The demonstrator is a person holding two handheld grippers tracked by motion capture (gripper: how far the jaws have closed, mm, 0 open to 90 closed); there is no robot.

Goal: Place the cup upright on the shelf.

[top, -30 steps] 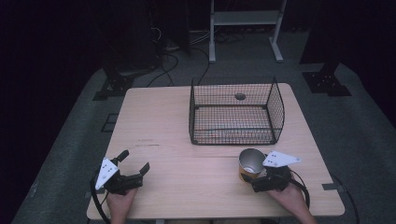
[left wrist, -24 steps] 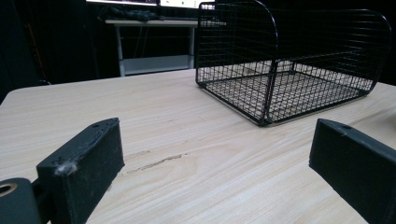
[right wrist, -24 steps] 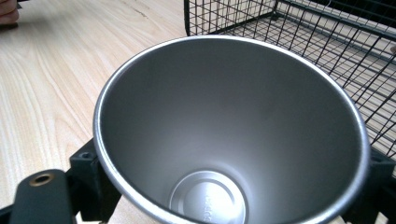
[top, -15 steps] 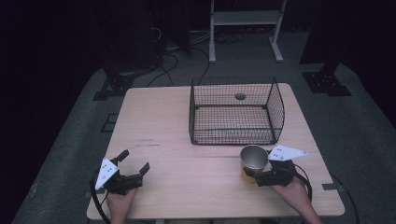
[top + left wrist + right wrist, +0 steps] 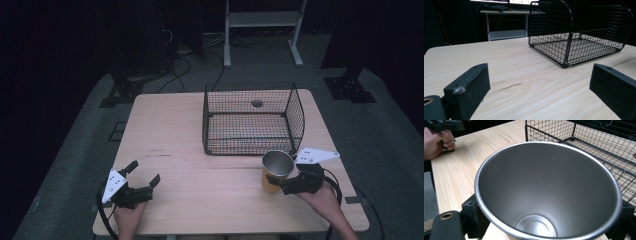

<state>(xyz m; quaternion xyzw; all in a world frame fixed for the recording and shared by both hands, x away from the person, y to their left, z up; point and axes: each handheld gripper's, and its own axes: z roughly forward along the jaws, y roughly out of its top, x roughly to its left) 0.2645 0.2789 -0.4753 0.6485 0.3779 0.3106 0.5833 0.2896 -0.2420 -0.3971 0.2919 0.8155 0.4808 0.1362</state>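
Observation:
A metal cup (image 5: 276, 169) with a steel inside and a yellow-orange outer wall sits near the table's front right, just in front of the wire basket (image 5: 250, 135). My right gripper (image 5: 278, 183) is shut on the cup, one black jaw on each side of its wall. Seen from the right gripper view, the cup (image 5: 549, 190) is empty and its mouth faces the camera. My left gripper (image 5: 144, 173) rests open at the table's front left with nothing between its jaws. From the left gripper view, the left gripper (image 5: 541, 92) points across bare wood toward the basket (image 5: 579, 37).
The wooden table (image 5: 175, 130) carries the black wire basket at its back right, with a small dark round spot (image 5: 257, 103) inside it. A white-legged stand (image 5: 260, 30) and cables lie on the floor behind. The other hand (image 5: 439, 140) appears far left in the right gripper view.
My right gripper has carried the cup a little to the right and closer to the basket's front corner. The left gripper has stayed put.

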